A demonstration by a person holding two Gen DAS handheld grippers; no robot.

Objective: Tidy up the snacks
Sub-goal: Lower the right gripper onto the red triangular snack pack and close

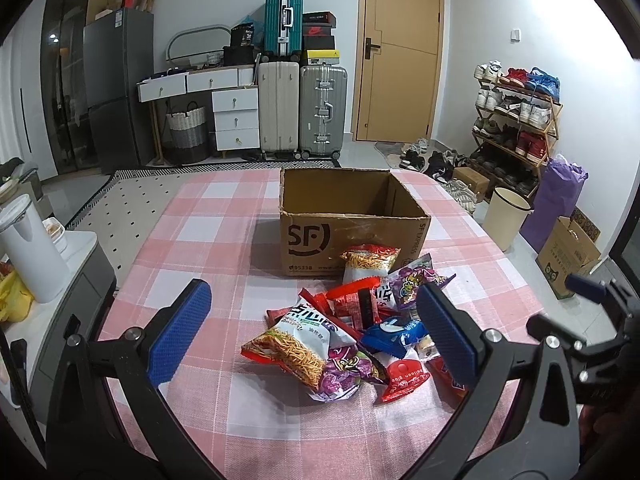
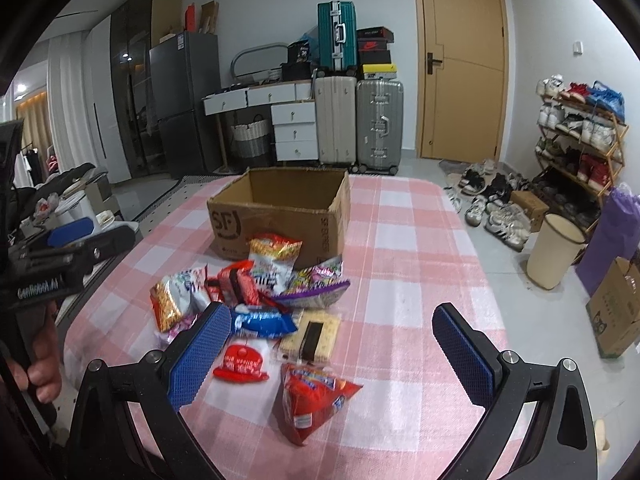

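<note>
- Both the left gripper (image 1: 312, 334) and right gripper (image 2: 332, 354) hover wide, empty, near the snack pile (image 1: 348, 320).
- Nothing picked yet; next likely grasp one packet, drop into far cardboard box (image 1: 352, 220) on desk (image 1: 208, 240).

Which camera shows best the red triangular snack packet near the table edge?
The right wrist view: the red triangular snack packet lies whole between the open tool's fingers. In the left wrist view, the right finger covers most of it.
</note>
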